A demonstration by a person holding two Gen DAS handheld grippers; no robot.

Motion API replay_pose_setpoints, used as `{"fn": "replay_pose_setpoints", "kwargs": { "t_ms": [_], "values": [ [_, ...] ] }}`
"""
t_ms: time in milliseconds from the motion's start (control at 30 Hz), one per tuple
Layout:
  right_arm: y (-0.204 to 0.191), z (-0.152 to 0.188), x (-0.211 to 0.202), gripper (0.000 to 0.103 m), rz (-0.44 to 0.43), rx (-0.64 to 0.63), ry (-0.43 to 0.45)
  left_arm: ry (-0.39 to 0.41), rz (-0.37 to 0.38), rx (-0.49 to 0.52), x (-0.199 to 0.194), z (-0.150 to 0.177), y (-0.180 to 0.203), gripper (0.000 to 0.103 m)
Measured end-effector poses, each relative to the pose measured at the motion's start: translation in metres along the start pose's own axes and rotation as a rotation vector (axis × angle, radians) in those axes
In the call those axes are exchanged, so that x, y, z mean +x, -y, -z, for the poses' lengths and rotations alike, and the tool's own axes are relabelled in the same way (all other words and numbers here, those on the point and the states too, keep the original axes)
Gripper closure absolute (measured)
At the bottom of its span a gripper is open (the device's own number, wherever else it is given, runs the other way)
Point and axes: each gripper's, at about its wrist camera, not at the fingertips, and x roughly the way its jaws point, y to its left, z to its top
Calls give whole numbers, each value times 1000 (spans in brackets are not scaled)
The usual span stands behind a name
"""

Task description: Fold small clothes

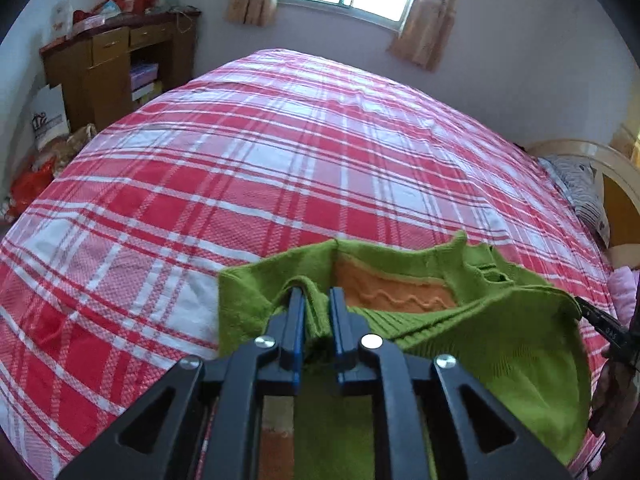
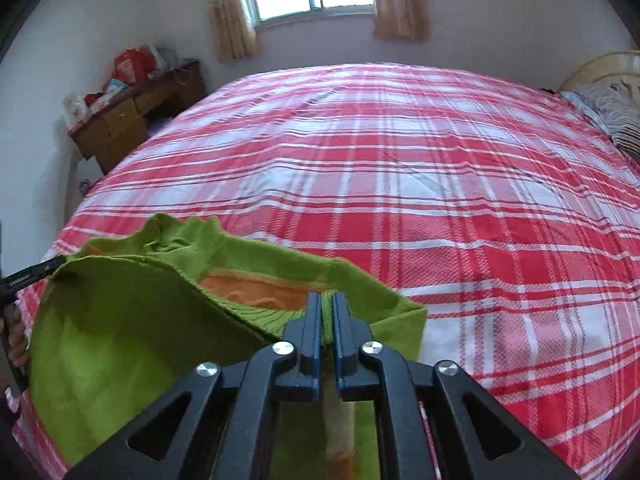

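Item one: the red-and-white plaid bedspread [image 1: 280, 168], our work surface. Item two: the small green knit garment with orange panel [image 1: 500, 340], at the bed's near edge. Items three and four: our left gripper [image 1: 316, 304] and right gripper [image 2: 327, 308], each narrow, pinching knit fabric. Risk: a thin fold could slip loose, spoiling the fold.
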Motion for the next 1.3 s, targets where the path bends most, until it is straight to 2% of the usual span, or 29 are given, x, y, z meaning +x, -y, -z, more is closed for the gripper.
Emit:
{"fn": "replay_pose_setpoints", "kwargs": {
  "t_ms": [33,67,100,133,200,267,367,467,533,567,633,700,767,833,1067,1233,1300],
  "values": [
    [4,-2,-2,43,36,9,14,9,8,-15,-6,0,-2,83],
    [7,-3,-8,32,63,27,33,22,3,-22,-11,1,-4,78],
    [12,-2,-15,31,65,48,58,47,-17,-21,-20,2,-6,66],
    [17,1,-24,31,46,68,85,90,-38,-4,-34,5,-6,57],
    [18,6,-37,31,49,58,92,125,-64,22,-49,9,-7,45],
    [10,14,-50,31,47,16,94,140,-67,53,-62,19,-11,44],
    [-13,26,-63,31,-40,-38,35,100,-64,96,-69,42,-9,39],
    [-57,45,-72,31,-164,-130,-31,80,-79,128,-67,64,-6,30],
    [-94,58,-71,31,-189,-220,-60,70,-113,156,-59,73,-4,29],
    [-110,63,-65,31,-188,-245,-79,56,-138,160,-52,74,-5,29],
    [-131,66,-39,48,-156,-266,-153,24,-132,106,-40,72,-15,28],
    [-135,63,-10,48,-121,-245,-207,13,-95,37,-37,70,-26,27],
    [-133,51,1,48,-97,-207,-174,30,-72,19,-39,73,-32,26],
    [-127,39,16,48,-99,-151,-188,35,-49,14,-38,75,-34,24],
    [-125,9,56,48,-10,-117,-161,70,30,-48,-45,80,-47,23],
    [-125,-3,65,47,4,-93,-143,86,71,-84,-48,81,-52,23],
    [-122,-2,55,45,-6,-84,-116,88,73,-87,-48,82,-52,23]
  ]
}}
